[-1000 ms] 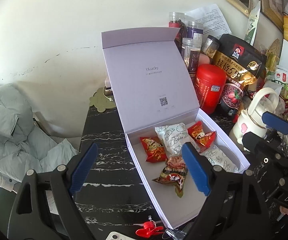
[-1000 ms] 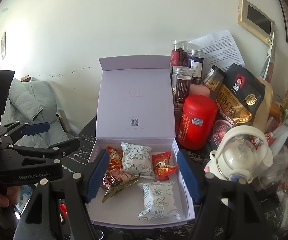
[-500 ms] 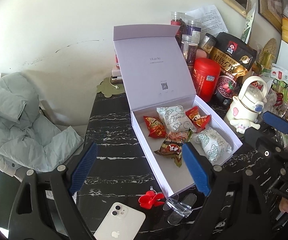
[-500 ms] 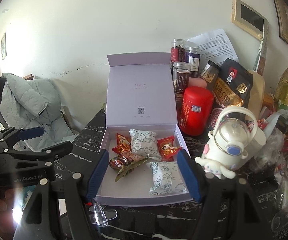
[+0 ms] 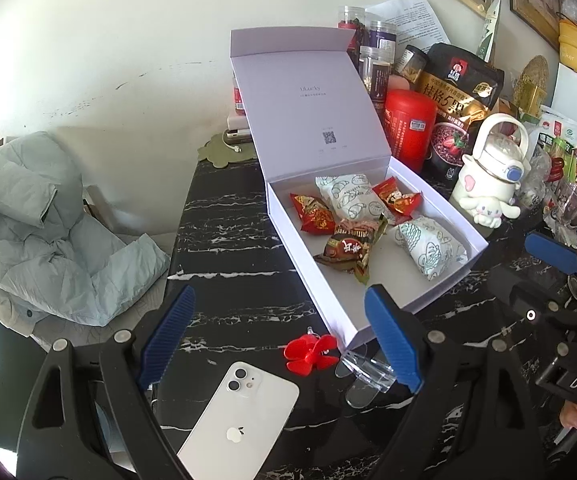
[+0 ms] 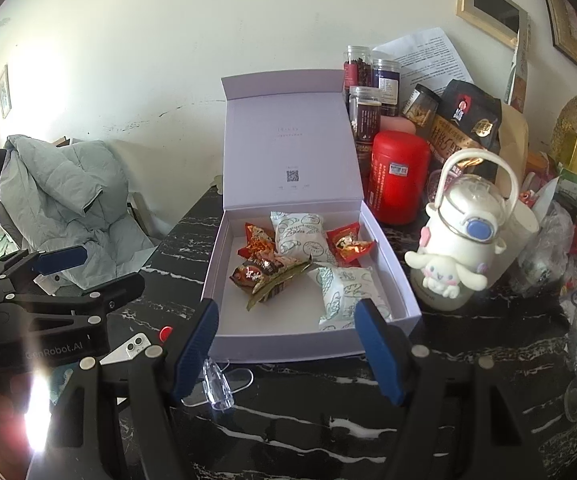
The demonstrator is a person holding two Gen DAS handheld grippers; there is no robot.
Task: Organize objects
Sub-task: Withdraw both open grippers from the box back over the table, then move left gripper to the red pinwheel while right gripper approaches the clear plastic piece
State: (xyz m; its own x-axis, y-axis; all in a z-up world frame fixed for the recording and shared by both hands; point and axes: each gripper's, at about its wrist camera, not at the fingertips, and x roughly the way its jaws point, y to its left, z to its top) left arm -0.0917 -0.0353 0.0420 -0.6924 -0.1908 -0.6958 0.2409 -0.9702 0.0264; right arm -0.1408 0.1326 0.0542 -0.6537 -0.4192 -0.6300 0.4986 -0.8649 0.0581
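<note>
On the far left a jacket (image 5: 48,224) lies on a chair, away from your work. Your left gripper (image 5: 280,344) has its fingers apart and holds nothing; below it on the table (image 5: 232,252) lies a white phone (image 5: 244,420). Just right of the phone are a red clip (image 5: 308,354) and a clear clip (image 5: 364,368), both close to the front corner of the box (image 5: 440,288). The box stands open with 5 snack packets (image 5: 348,248) inside. Your right gripper (image 6: 288,344) is also apart and empty, in front of the box. Right of the box stands a bottle (image 6: 460,232), with a red can (image 6: 398,180) behind. I think the risks are these: the clear clip is hard to see and may slip from the fingers, and a wide reach may push the box against the bottle.
</note>
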